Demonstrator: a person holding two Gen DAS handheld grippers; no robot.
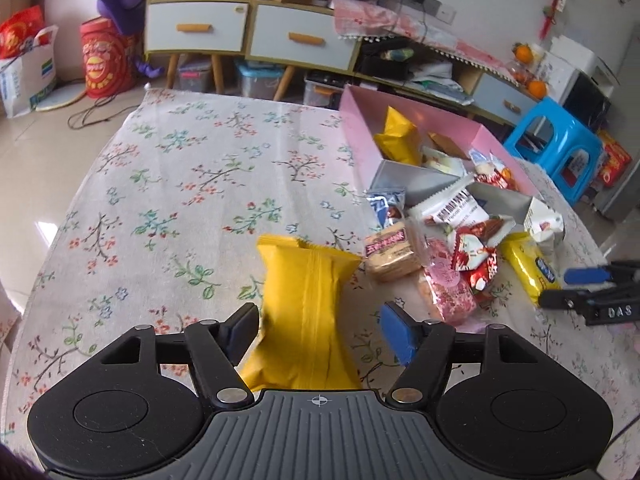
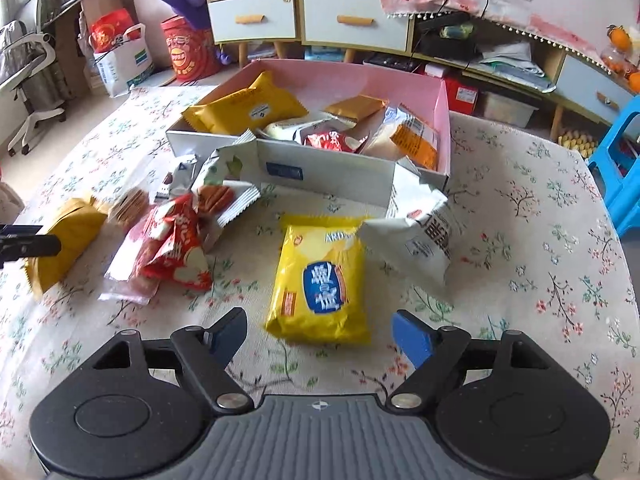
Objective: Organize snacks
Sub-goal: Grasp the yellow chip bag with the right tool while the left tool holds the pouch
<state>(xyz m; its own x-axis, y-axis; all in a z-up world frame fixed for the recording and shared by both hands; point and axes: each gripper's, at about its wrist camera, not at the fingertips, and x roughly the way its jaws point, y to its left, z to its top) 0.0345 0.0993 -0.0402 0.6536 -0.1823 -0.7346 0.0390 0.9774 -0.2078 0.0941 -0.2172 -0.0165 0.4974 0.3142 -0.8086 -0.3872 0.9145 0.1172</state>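
Note:
My left gripper [image 1: 320, 330] is open, its jaws either side of a plain yellow snack pack [image 1: 306, 300] that lies on the floral tablecloth; the pack also shows in the right wrist view [image 2: 66, 240]. My right gripper [image 2: 320, 336] is open just short of a yellow pack with a blue label [image 2: 320, 280], which lies flat on the cloth. The pink snack box [image 2: 442, 120] stands behind it, holding several packs. Loose snacks lie before the box: a red pack [image 2: 176, 248], a white bag [image 2: 424, 224], crackers [image 1: 390, 250].
The table [image 1: 160, 180] has a floral cloth, with bare cloth to the left. My right gripper shows at the right edge of the left wrist view [image 1: 588, 292]. Behind the table stand drawer cabinets [image 1: 248, 28] and a blue stool [image 1: 556, 148].

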